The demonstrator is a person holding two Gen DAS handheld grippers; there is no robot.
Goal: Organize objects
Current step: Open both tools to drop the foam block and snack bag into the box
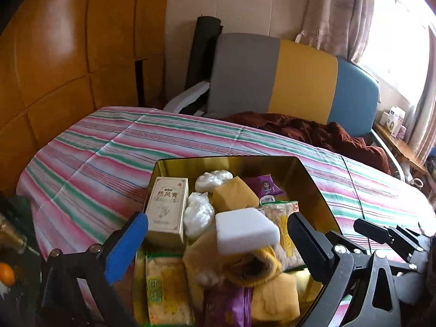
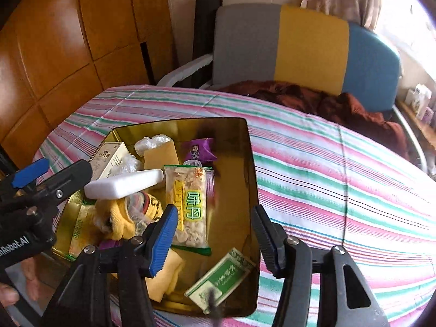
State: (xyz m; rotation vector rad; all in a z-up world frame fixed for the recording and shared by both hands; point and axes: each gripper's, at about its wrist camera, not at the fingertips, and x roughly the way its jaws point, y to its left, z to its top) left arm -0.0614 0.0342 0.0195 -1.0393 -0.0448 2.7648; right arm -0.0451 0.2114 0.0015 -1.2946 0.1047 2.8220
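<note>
- A tin (image 2: 252, 163) sits on the bed (image 2: 340, 177).
- In it, a foam block (image 2: 124, 184) rests on a sock (image 2: 122, 218), just left of a snack bag (image 2: 190, 207).
- A small box (image 2: 220, 278) lies at its near right corner.
- A chair (image 2: 299, 46) stands behind the bed.

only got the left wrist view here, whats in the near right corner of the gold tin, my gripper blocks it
Observer: A green and white box lies flat there, on the gold tin floor.
Operator: right gripper holding it
Observer: No. The right gripper is open and empty, hovering above that corner.
Operator: anything under the white foam block
Observer: From the right wrist view, the white foam block rests on a yellow knitted item.
</note>
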